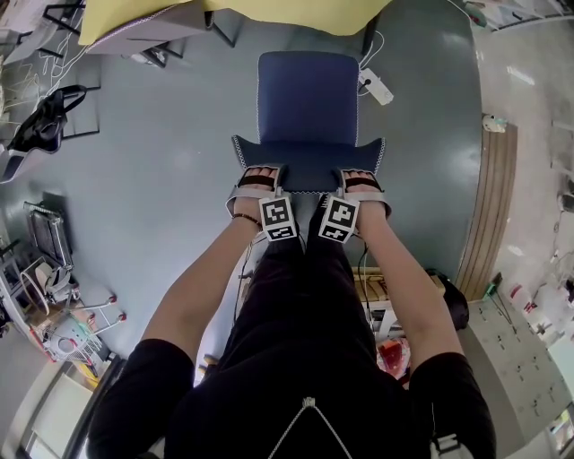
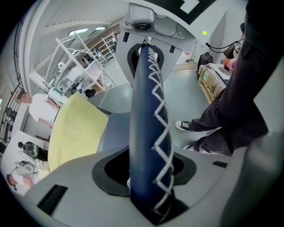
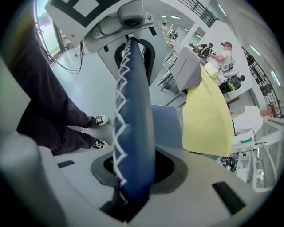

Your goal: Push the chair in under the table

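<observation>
A blue padded chair (image 1: 307, 94) stands on the grey floor in front of me, its seat facing a table under a yellow cover (image 1: 269, 13). The chair's backrest (image 1: 308, 166), edged with white zigzag stitching, is nearest to me. My left gripper (image 1: 260, 177) is clamped over the backrest's top edge on the left and my right gripper (image 1: 360, 182) on the right, both pointing steeply down. In the left gripper view the backrest (image 2: 148, 133) fills the gap between the jaws. The right gripper view shows the same backrest (image 3: 133, 133) held between its jaws.
A white power strip (image 1: 375, 85) with its cable lies on the floor right of the chair. A black bag (image 1: 40, 116) sits at the far left, a wire cart (image 1: 63, 314) at the lower left. A wooden strip (image 1: 489, 206) runs along the right. Cardboard boxes (image 1: 377, 296) stand behind me.
</observation>
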